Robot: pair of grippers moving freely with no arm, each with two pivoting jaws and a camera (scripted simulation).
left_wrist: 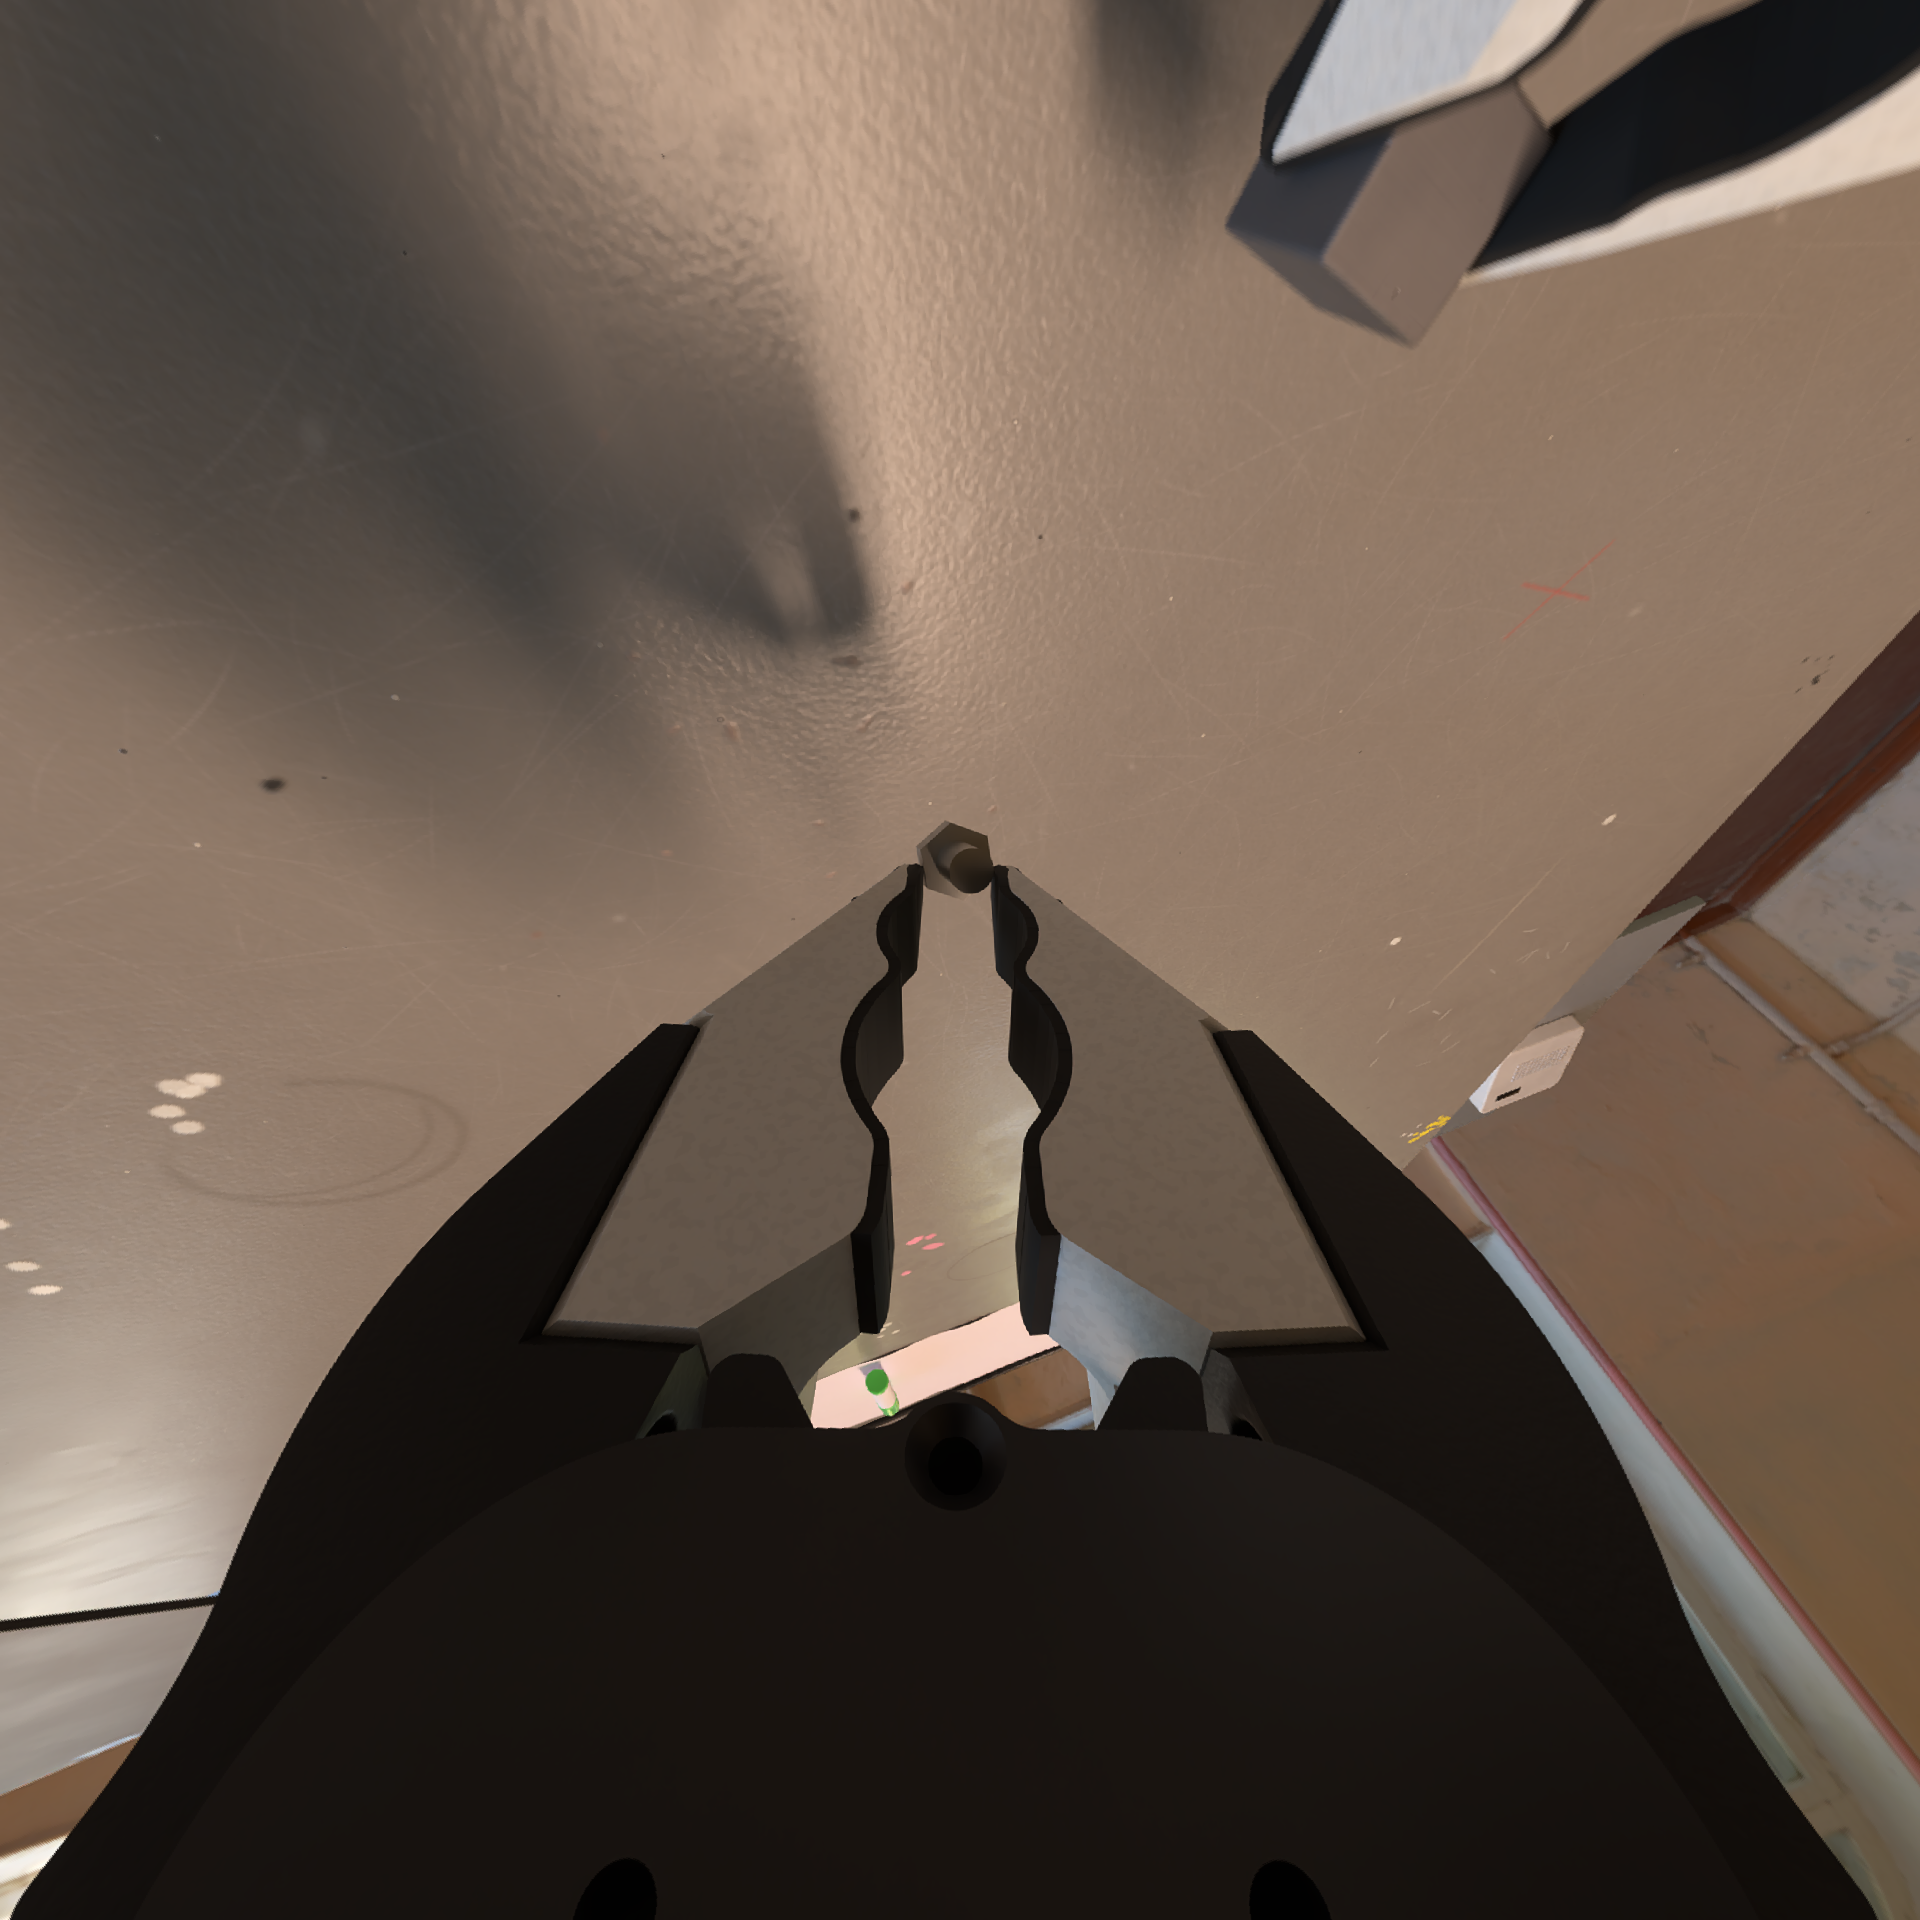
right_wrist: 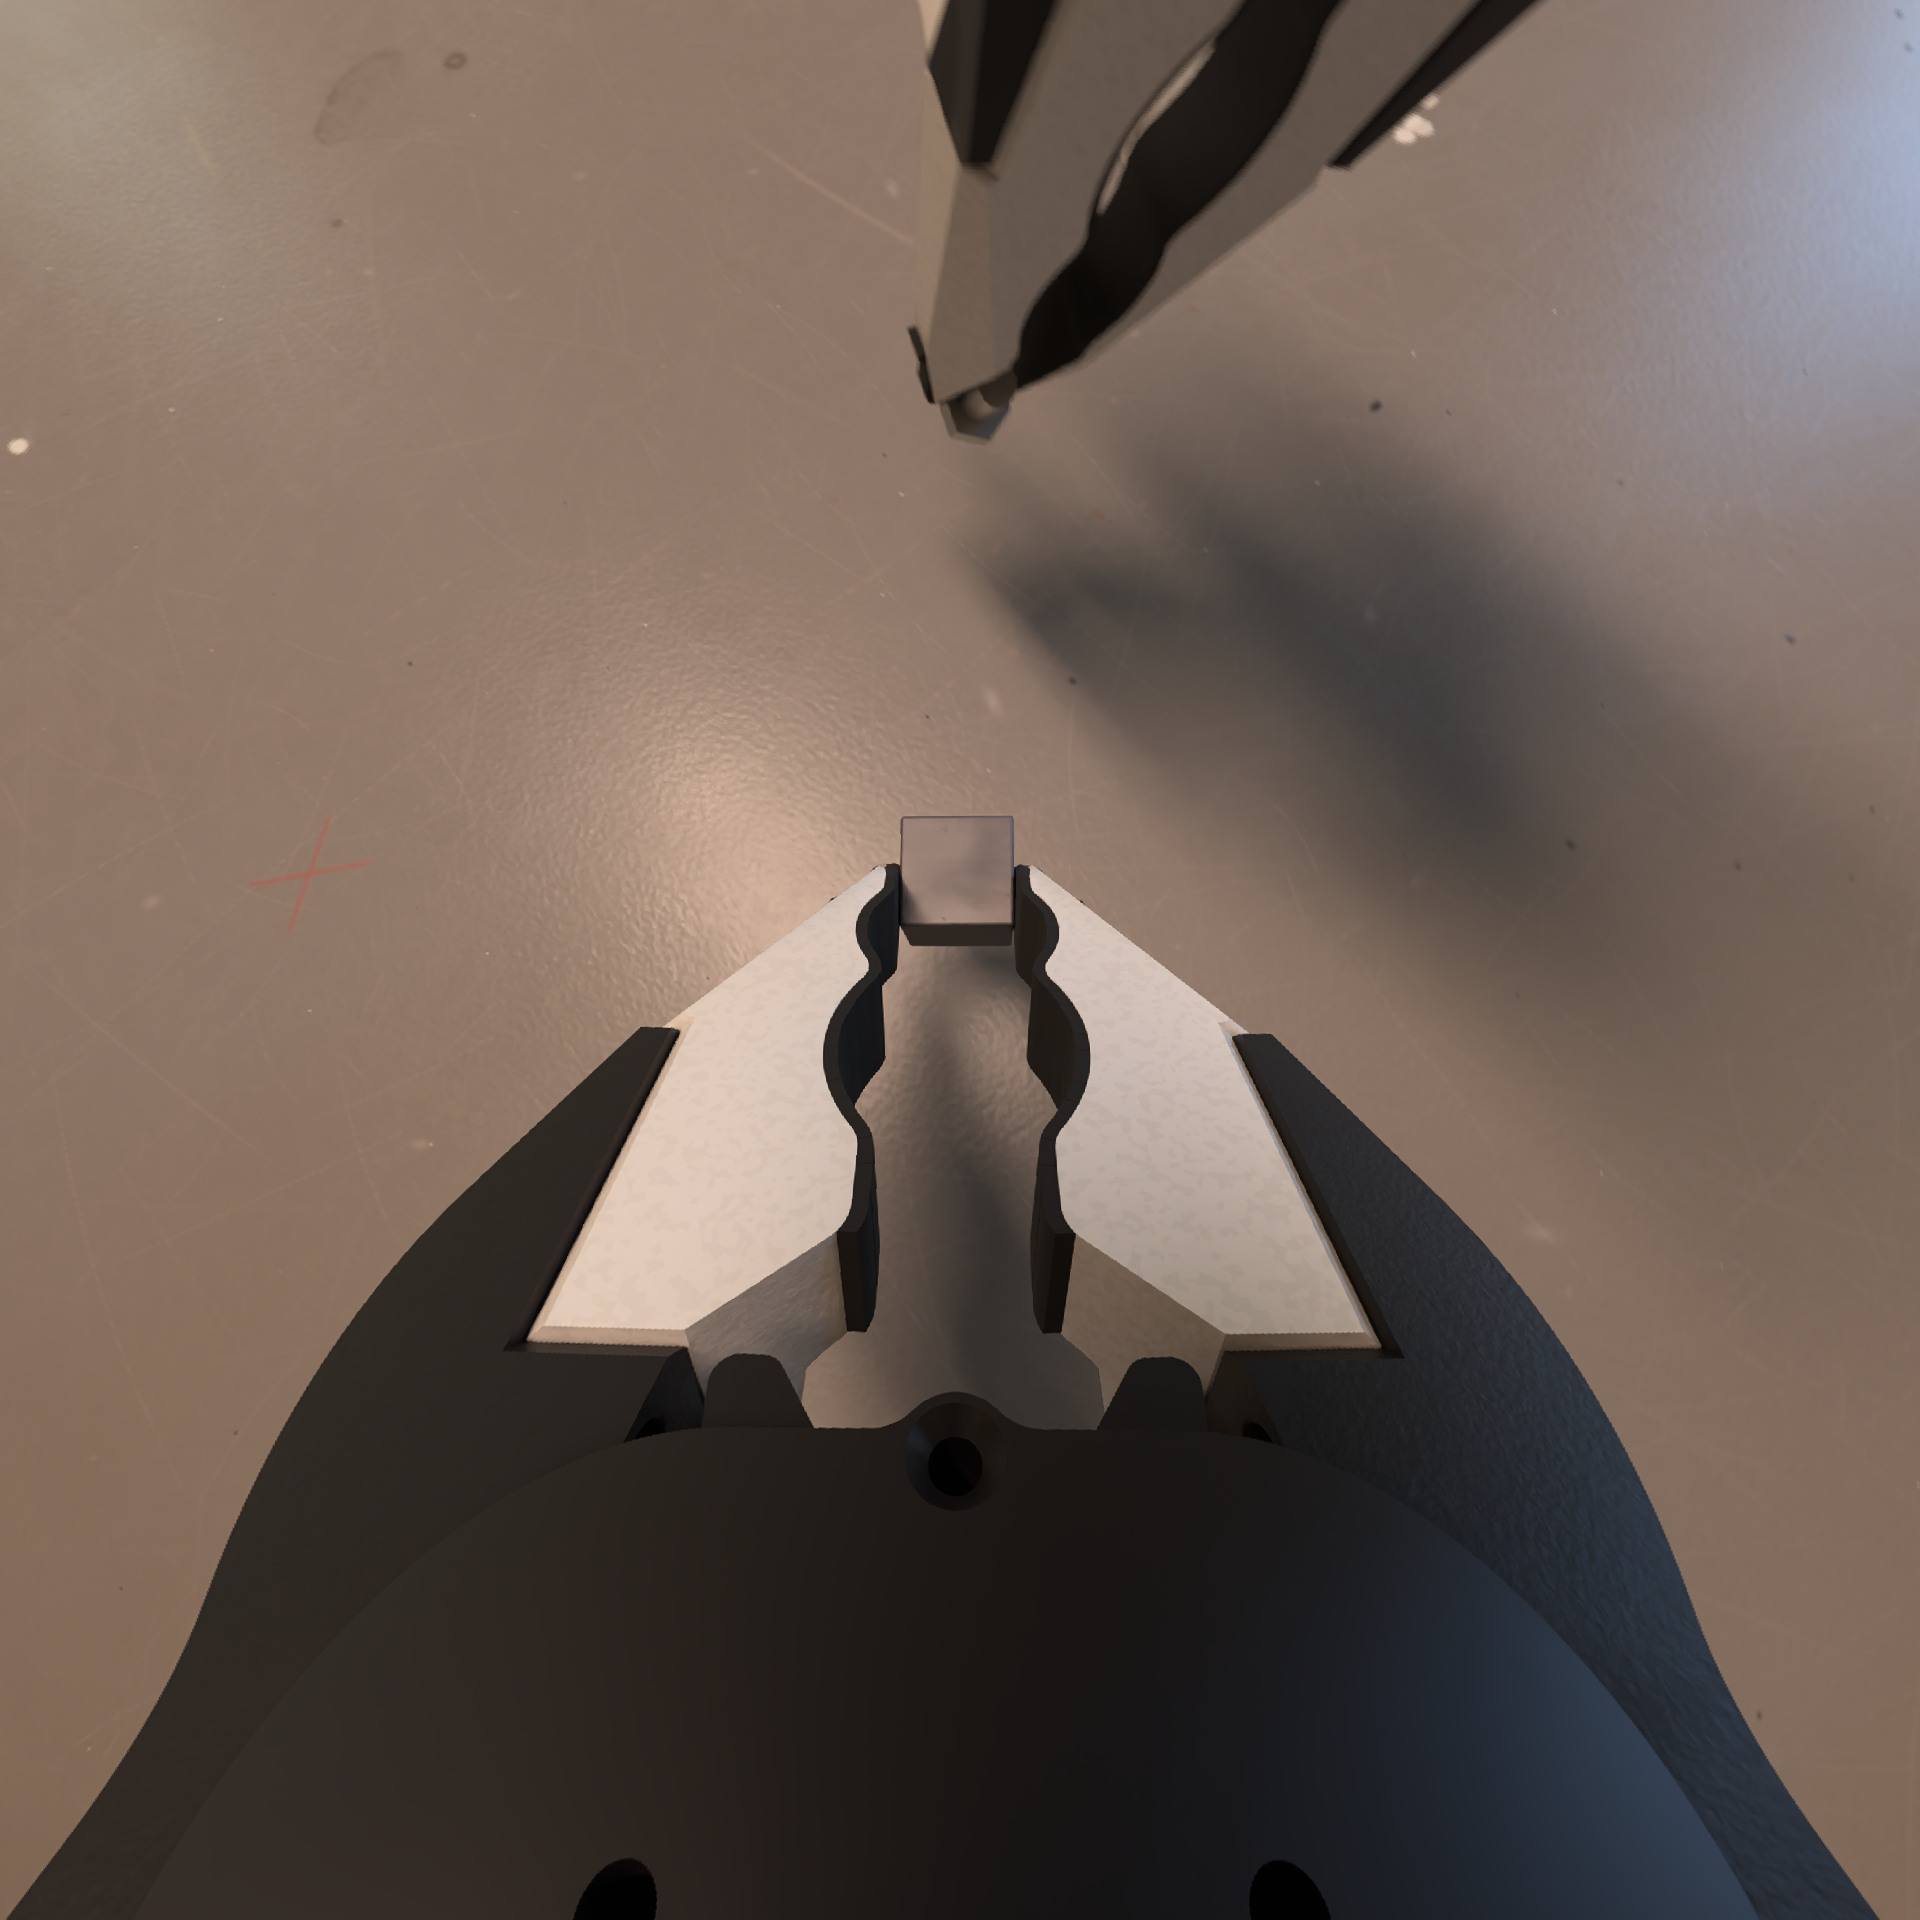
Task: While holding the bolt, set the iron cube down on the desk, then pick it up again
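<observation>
The right gripper pinches the iron cube above the desk. The left gripper pinches the bolt. The cube is likely heavy, stiff and slick; flat opposite faces suit regrasping.

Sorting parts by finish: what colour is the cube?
Plain dull grey iron cube, clearest in the right wrist view.

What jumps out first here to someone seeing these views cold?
The iron cube, a small grey block pinched at the tips of the right gripper over the brown desk. Next, the left gripper clamping a tiny hex-headed bolt at its tips, with soft dark shadows on the desk nearby.
</observation>
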